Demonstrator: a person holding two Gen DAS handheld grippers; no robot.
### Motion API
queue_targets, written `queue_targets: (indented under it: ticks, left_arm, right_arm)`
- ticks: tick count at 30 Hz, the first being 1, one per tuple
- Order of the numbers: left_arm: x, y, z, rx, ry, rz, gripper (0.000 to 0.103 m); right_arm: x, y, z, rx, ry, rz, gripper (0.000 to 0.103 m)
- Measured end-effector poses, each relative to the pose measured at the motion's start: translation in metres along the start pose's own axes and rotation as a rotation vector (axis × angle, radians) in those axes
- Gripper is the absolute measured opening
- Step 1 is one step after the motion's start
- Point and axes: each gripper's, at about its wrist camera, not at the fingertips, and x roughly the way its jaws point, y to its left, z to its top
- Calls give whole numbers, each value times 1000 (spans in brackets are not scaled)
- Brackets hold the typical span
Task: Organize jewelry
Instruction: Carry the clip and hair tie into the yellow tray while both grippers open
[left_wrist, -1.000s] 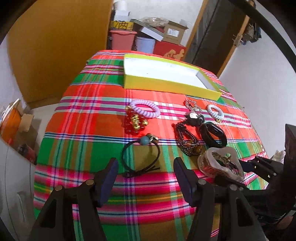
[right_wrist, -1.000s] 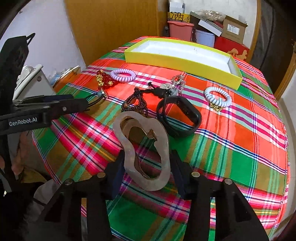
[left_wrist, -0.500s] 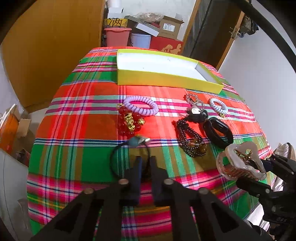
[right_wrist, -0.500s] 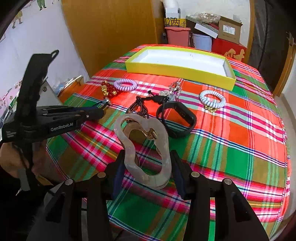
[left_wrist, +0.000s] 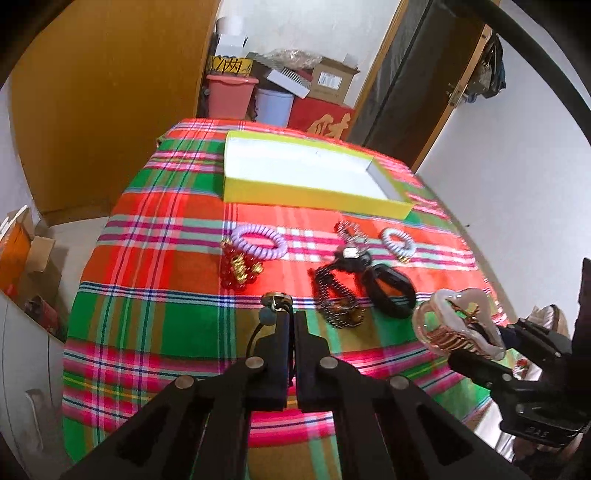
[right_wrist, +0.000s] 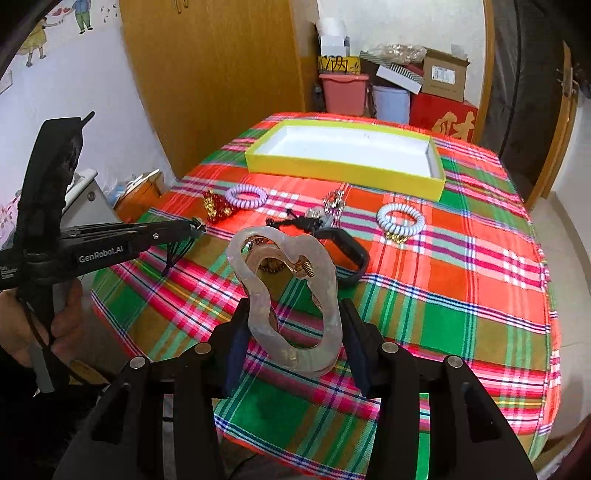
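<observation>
While the right gripper (right_wrist: 293, 332) grips the pearly hair claw (right_wrist: 290, 299) above the table's near edge, the left gripper (left_wrist: 291, 332) pinches the black hair tie (left_wrist: 275, 317), lifted off the cloth. Yellow box (right_wrist: 343, 173) sits at the far edge.

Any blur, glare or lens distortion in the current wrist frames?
Left wrist: strong fisheye bending, dark corner vignette; beaded bracelets look slightly smeared; yellow box sharp. Right wrist: same bending, table edge curves; soft sheen on hair claw, no harsh glare.

Both wrist views look forward, close over the table (left_wrist: 155, 332) — sharing its far yellow box (right_wrist: 343, 171).
</observation>
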Motion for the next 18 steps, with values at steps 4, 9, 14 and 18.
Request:
queue_targets:
  ticks: [4,9,14,18]
  left_arm:
    - [-14,-6,5,7,-26,-9,2]
    - [-22,-12,16,19,-49,-17,2]
    - [-19,-18,33,38,-62,-21,2]
    - [-10,-23,51,59,-72,-25,2]
  right_arm:
    - [-9,0,3,0,-20,-12,47]
    - [-15,-2,10,-3,-36,-30,48]
    - [-12,-9,22,-6,-47,-52,48]
    - [-5,-20,37,6,-57,-69,48]
